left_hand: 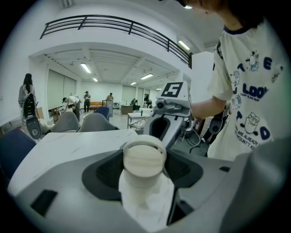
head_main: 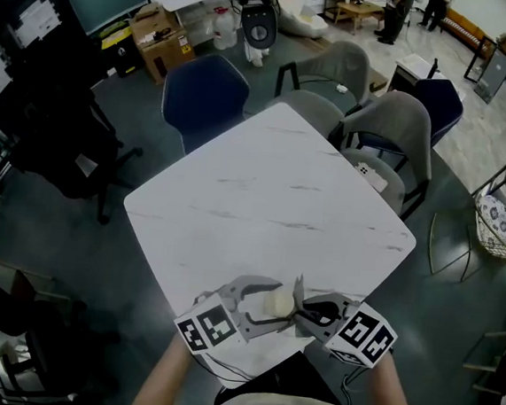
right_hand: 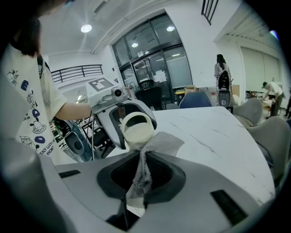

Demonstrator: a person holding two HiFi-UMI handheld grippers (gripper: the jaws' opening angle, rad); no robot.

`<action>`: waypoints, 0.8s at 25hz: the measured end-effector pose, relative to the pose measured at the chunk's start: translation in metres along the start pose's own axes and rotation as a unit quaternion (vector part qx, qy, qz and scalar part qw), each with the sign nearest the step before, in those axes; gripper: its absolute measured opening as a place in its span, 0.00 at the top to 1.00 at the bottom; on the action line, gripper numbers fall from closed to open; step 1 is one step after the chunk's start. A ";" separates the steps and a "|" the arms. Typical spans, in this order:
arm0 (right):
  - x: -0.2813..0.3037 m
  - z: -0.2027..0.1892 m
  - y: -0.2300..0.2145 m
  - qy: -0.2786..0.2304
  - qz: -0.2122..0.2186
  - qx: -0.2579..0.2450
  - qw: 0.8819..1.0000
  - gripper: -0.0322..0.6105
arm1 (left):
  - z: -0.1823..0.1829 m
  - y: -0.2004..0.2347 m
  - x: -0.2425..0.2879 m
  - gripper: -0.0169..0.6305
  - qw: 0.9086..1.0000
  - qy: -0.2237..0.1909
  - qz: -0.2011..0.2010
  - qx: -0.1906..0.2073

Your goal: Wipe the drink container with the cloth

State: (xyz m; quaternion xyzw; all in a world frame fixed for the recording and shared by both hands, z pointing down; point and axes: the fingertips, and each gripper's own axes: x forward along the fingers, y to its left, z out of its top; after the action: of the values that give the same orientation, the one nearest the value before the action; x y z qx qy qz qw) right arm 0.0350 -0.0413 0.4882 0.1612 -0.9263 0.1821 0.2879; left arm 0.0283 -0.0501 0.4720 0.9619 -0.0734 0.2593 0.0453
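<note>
1. Drink container: shown held off the surface, above the near corner of the white marble-patterned table, which is the largest item figured.
2. Left gripper: its jaws are seen clamped on the container's pale body, one on each side, in the left gripper view.
3. Right gripper: its jaws are pinched together on a bunched strip of the cloth. It is turned toward the left gripper, and the two are brought almost tip to tip.
4. Container, detail: a small cream vessel with a round, ring-rimmed end. Its long axis is judged to run roughly along the left jaws. It lies straight ahead of the right jaws, so the right gripper is the one placed to work on it.
5. Grey mesh cloth: the smallest item. Its free end is fanned out and laid against the container just below the rim. The wipe is judged to depend on this contact being kept while the cloth is drawn over the exposed surface.
</note>
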 end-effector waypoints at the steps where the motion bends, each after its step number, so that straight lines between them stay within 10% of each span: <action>1: -0.001 0.001 0.000 0.001 0.000 -0.003 1.000 0.88 | 0.000 0.000 0.000 0.53 1.000 0.002 -0.005 0.003; 20: -0.003 -0.002 -0.004 0.020 0.011 -0.025 0.999 0.88 | 0.000 -0.009 0.003 0.53 0.994 0.027 -0.092 0.051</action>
State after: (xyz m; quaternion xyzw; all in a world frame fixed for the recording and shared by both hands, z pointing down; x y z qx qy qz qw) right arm 0.0396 -0.0436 0.4892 0.1398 -0.9265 0.1650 0.3079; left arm 0.0328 -0.0413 0.4732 0.9583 0.0297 0.2836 0.0213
